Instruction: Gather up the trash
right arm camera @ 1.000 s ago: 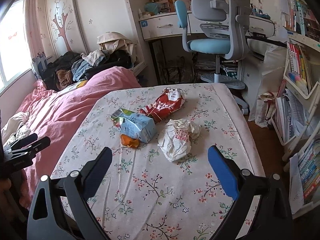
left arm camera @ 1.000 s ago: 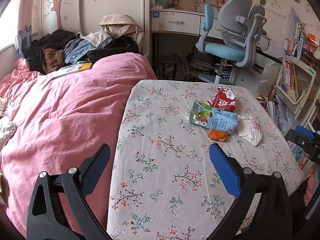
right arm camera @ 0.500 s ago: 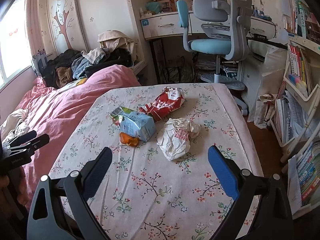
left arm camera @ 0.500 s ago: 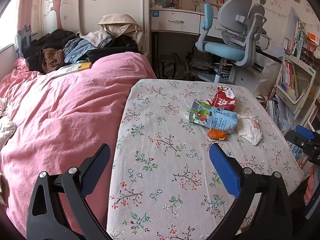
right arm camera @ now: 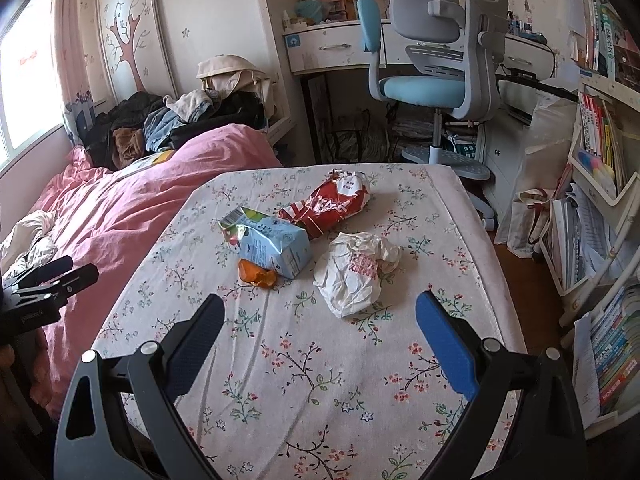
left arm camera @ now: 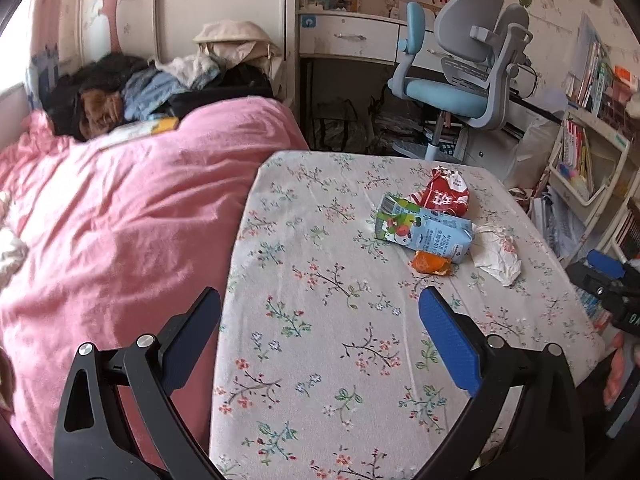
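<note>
To the left of me lies the bed (left arm camera: 120, 216) with its pink cover, and against its right side stands the surface (right arm camera: 304, 360) with a flowered cloth. Beyond the far edge of the surface I see a blue and grey chair (right arm camera: 432, 64). All the trash lies together on the far right part of the surface. The red snack bag (right arm camera: 326, 204) is the farthest piece. In front of it lies the light blue carton (right arm camera: 276, 242), on its side and touching the red bag. To the right of the carton is the crumpled white wrapper (right arm camera: 354, 274), just beside it. The small orange wrapper (right arm camera: 256, 274) lies against the near side of the carton. My left tongs (left arm camera: 320, 312) and my right tongs (right arm camera: 320, 316) are both wide apart and hold nothing, above the near part of the surface. The white wrapper is nearest to my right tongs.
</note>
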A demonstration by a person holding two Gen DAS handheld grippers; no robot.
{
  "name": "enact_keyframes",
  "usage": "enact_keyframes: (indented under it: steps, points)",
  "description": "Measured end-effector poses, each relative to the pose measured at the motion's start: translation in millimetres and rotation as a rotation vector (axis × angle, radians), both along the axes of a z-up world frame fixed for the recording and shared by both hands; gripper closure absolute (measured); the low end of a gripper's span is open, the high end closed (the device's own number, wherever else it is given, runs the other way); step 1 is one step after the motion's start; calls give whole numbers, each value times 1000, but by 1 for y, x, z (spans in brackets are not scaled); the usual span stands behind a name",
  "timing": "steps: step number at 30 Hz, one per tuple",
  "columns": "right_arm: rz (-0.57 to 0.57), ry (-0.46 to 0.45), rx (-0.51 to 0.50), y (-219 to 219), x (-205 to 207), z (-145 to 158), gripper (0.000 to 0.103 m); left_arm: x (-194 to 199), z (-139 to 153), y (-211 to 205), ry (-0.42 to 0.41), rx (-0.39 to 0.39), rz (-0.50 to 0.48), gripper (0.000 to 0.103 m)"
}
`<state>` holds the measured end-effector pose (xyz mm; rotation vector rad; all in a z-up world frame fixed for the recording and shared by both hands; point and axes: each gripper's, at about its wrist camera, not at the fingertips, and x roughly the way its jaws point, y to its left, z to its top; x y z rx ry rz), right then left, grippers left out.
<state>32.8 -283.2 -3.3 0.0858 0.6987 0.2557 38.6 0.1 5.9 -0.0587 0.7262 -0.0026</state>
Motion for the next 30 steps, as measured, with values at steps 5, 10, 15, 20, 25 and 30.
enact_keyframes:
  steps: [5,10,15,20,25,30]
  points:
    - [-3,12,-2,0,3,-2,11,6,-3,25,40,-87,68,7]
    - [3,28,-4,-3,7,-5,11,7,-6,33,51,-80,110,7]
    - [-4,58,-7,-8,17,-11,11,12,-16,30,84,-58,107,7]
    - [-12,106,-35,-10,40,-24,11,18,-24,5,93,4,43,7]
    - [-5,138,-50,-8,65,-37,11,46,-42,-37,125,70,-87,7]
    - [-12,169,-19,-9,94,-50,11,76,-48,-88,101,133,-225,7]
